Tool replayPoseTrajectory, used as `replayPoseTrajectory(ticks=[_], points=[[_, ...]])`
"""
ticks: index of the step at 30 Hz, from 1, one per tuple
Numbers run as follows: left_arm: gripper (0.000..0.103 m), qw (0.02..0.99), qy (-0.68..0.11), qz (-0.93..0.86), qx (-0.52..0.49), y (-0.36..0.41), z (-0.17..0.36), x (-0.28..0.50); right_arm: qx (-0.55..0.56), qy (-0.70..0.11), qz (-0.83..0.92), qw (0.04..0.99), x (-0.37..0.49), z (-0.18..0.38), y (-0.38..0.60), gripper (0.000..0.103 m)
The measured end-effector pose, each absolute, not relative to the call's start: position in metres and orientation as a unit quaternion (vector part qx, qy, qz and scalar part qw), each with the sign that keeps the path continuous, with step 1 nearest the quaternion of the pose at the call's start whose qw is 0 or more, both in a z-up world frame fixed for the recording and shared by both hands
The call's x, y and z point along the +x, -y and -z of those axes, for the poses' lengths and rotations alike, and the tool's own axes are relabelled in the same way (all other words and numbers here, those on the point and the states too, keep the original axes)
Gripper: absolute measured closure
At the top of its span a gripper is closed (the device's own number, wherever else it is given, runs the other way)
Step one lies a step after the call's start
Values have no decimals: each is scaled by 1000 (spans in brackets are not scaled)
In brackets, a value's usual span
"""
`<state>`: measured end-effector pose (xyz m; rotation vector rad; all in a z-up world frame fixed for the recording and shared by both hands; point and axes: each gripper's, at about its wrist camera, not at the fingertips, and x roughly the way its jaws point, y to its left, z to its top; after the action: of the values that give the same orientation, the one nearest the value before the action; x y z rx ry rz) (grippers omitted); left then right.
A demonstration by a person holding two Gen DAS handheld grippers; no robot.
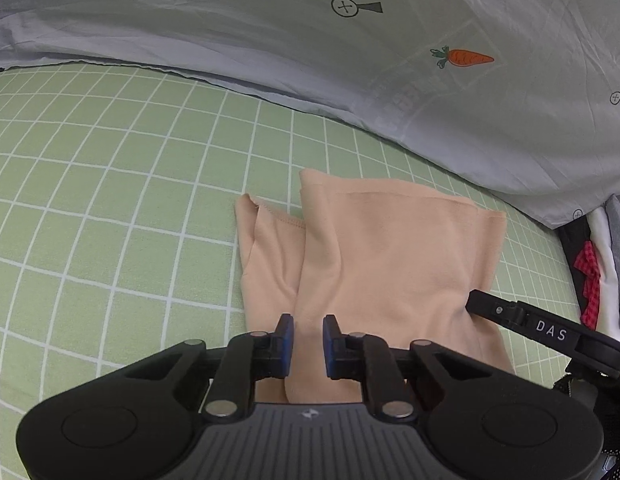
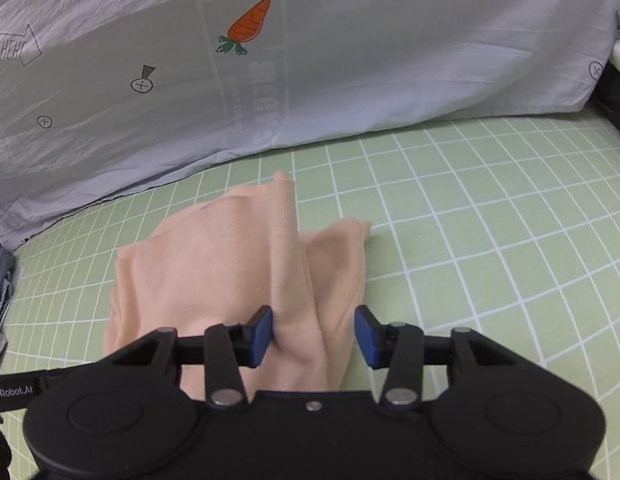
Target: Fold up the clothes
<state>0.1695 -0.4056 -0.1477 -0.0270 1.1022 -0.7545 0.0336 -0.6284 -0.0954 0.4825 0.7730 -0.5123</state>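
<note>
Right wrist: right gripper (image 2: 313, 335) released astride peach garment (image 2: 213, 264) ridge, left gripper (image 1: 308, 343) parted likewise; mid-fold, pinching judged next.

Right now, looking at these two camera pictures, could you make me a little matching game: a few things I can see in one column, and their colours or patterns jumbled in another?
Things:
1. garment
2. bedsheet
3. quilt cover
4. fingertips of the right gripper

Descriptions:
A. green with a white grid
B. blue
C. plain peach
D. pale grey with a carrot print

Pairs: 1-C, 2-A, 3-D, 4-B
</note>
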Motion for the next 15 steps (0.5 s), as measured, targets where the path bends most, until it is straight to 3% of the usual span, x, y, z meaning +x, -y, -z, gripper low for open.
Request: replayPoseTrajectory(ticks=[1,9,11,12,13,15], points=[[100,785,-511,351,-15,407,150,171,231,-363,246,868,34,95,631,69],[103,811,-496,296,-88,378,142,168,241,-365,279,855,33,106,646,70],[102,813,-492,295,-102,367,142,166,270,-364,275,848,28,109,646,56],[91,802,-498,308,-119,362,144,166,285,-363,273,844,26,111,646,49],[72,792,-507,314,-129,360,145,166,301,-362,270,840,23,113,647,43],[53,793,-509,314,-120,362,144,160,332,-359,264,831,17,117,647,37]])
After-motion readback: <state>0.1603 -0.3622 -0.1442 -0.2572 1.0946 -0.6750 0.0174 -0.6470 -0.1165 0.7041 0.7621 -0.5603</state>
